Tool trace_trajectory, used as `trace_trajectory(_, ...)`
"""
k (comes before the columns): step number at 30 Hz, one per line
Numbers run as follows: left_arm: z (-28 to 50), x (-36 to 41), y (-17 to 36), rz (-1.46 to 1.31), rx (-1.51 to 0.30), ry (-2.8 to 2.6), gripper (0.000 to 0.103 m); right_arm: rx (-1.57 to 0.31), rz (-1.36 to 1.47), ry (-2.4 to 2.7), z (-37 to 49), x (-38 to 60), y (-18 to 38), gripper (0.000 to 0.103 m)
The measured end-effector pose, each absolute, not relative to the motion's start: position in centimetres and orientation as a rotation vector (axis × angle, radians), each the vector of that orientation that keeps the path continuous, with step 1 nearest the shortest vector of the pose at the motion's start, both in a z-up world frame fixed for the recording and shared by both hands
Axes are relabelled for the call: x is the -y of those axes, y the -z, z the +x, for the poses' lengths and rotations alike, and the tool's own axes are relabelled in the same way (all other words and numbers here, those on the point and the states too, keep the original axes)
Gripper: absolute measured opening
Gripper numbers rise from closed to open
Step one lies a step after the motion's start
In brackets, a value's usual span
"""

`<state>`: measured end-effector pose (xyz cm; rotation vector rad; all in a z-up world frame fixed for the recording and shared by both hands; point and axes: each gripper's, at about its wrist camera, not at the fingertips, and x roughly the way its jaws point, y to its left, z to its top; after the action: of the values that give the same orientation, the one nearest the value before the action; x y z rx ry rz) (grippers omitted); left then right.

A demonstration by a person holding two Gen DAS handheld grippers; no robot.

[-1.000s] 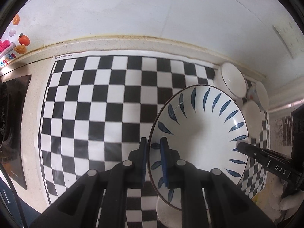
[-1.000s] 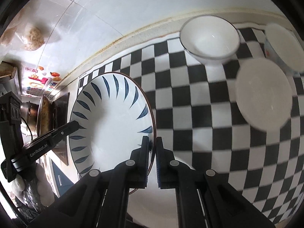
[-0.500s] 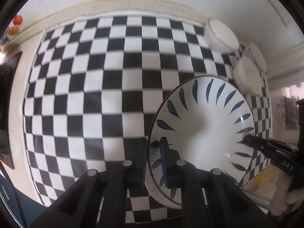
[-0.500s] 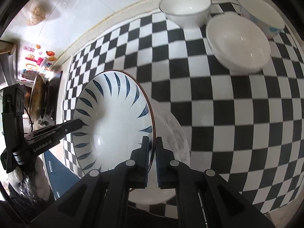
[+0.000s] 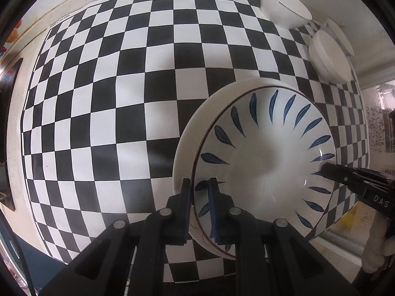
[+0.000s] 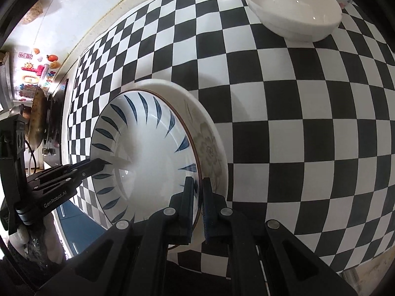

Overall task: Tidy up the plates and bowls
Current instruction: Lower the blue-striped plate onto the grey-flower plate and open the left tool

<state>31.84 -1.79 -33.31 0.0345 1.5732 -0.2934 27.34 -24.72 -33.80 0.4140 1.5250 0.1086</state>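
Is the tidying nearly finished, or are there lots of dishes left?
About halfway, I'd guess. In hand: both the left gripper and right gripper pinch the rim of the blue-leaf plate, which sits over a flowered plate, so the plates are about stacked. Left: three white bowls stand apart at the mat's far corner, not nested.

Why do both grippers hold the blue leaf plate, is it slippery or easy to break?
The blue leaf plate looks glossy, so probably slippery; the left gripper and right gripper pinch opposite rims. It seems stiff ceramic, likely chipping if dropped onto the flowered plate beneath it.
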Motion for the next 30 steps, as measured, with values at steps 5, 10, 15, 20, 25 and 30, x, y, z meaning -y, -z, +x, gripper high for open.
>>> trace_trajectory(5, 31.8, 2.1, 34.1, 0.031, -1.587, 0.284, 0.011, -1.530, 0.407, -0.096, 27.7, 24.0, 34.1, 0.008)
trace_trajectory(10, 31.5, 2.7, 34.5, 0.035, -1.585, 0.282, 0.011, -1.532, 0.418, -0.081, 27.5, 24.3, 34.3, 0.008)
trace_trajectory(15, 31.3, 2.8, 34.4, 0.044, -1.578, 0.271, 0.011, -1.527, 0.400, -0.061, 27.4, 24.2, 34.1, 0.008)
trace_trajectory(20, 31.2, 2.8, 34.4, 0.041, -1.583, 0.257, 0.012, -1.523, 0.413, -0.028, 27.3, 24.0, 34.1, 0.009)
trace_trajectory(25, 31.0, 2.9, 34.4, 0.035, -1.589, 0.231, 0.012, -1.531, 0.411, -0.011, 27.4, 23.9, 34.1, 0.009)
trace_trajectory(30, 31.0, 2.9, 34.4, 0.022, -1.606, 0.209, 0.013, -1.548, 0.409, 0.002, 27.4, 23.7, 34.1, 0.009)
